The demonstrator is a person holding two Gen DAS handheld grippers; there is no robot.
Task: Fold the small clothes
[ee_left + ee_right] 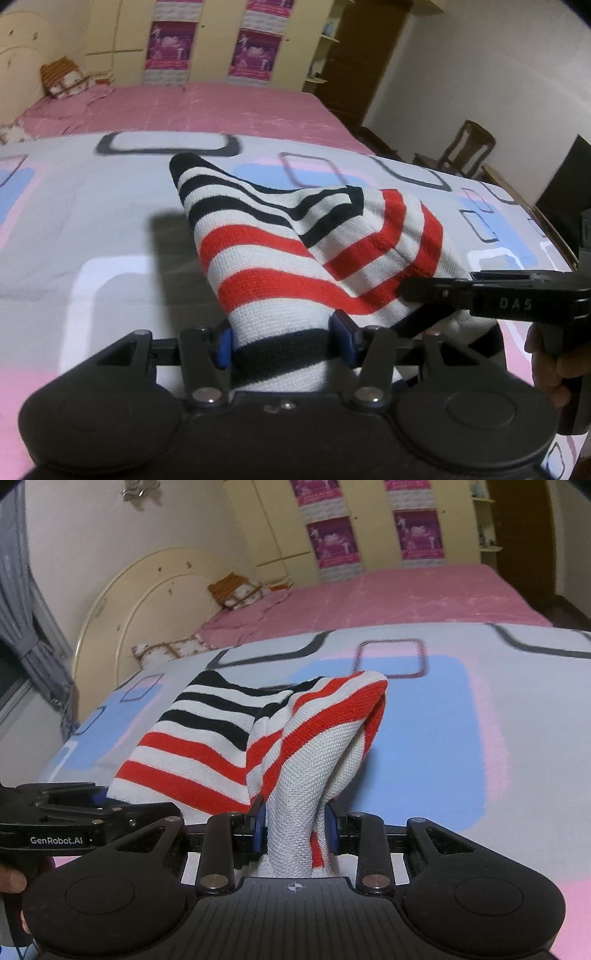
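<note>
**A:** You have the bed (pixel 110 206) under you, with its patterned cover, and the striped knit garment (pixel 295 236) lifted off it, hanging between your two claws. Only its far edge looks to reach down to the cover. What worries you most?

**B:** The drape. You hold it at the near end only, so the free part sags and folds on itself. If you lay it down like that, you could trap a crooked crease and the fold comes out skewed.

**A:** And your grips?

**B:** Your left claw (pixel 284 341) is clenched on a wide bunch of the cloth, black stripe between the blue pads (pixel 224 345). Your right claw (pixel 295 823) is clenched on a narrower gathered tuck. The two sit close together, your right claw's arm just beside the left. If you pull them apart unevenly, I judge the thinner tuck could slide out of the right one first.

**A:** Anything smaller?

**B:** The knit is loose. A pad edge could snag a loop when you release, and drag the corner back out of place.
</note>
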